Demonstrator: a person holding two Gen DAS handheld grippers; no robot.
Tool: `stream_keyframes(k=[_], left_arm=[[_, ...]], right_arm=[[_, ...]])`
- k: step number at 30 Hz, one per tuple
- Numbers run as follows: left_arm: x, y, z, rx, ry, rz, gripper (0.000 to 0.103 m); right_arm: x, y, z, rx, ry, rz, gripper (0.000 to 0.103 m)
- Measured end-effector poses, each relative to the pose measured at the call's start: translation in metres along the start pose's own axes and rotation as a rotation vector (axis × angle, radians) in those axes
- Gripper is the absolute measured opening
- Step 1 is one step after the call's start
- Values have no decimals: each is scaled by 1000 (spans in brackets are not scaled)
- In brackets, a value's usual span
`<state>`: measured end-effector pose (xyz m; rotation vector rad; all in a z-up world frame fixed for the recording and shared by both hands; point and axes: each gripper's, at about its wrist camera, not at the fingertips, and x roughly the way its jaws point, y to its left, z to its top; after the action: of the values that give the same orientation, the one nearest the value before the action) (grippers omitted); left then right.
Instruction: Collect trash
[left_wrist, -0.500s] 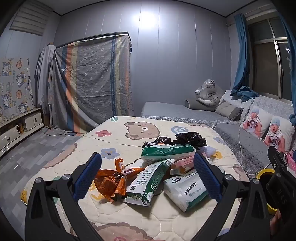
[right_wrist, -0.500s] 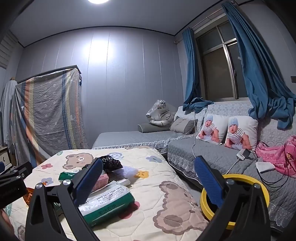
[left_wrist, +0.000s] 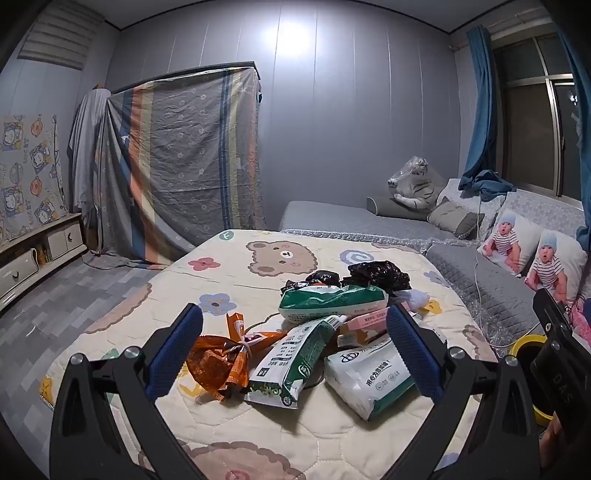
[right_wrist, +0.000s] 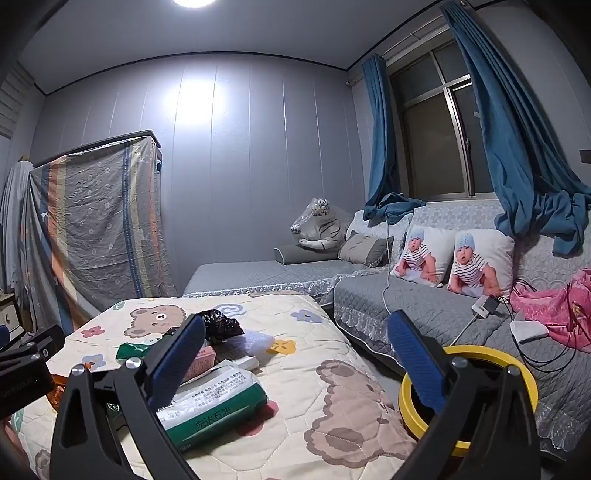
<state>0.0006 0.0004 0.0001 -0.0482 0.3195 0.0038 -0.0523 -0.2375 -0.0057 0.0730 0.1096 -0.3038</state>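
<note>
A: Left wrist view: what is recorded for the left gripper (left_wrist: 295, 347)?

B: Its jaws are held wide apart and nothing is clamped. The trash pile (left_wrist: 314, 332) is seen between and beyond the blue pads, resting on the bear-print quilt (left_wrist: 258, 443). An orange wrapper (left_wrist: 218, 358) is located at the pile's left edge, a green-and-white pack (left_wrist: 291, 365) at its middle, a white tissue pack (left_wrist: 369, 373) at its right, and black bags (left_wrist: 376, 273) on its far side.

A: And the right gripper (right_wrist: 295, 365)?

B: Its jaws are likewise spread, with nothing gripped. It is positioned to the right of the pile. One blue pad is seen in front of the pile, above a green-and-white tissue pack (right_wrist: 218, 402); whether contact is made cannot be told.

A: Where is the yellow-rimmed bin (right_wrist: 513, 369) placed?

B: Right of the pile, off the quilt's edge, just beside the grey sofa (right_wrist: 424, 306).
</note>
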Motion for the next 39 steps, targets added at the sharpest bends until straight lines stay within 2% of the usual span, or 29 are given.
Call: stream_keyframes(k=[39], left_arm=[[2,-7,-7,-2,5,-2,95]], right_arm=[[3,-8,-4,3,2,-5,96]])
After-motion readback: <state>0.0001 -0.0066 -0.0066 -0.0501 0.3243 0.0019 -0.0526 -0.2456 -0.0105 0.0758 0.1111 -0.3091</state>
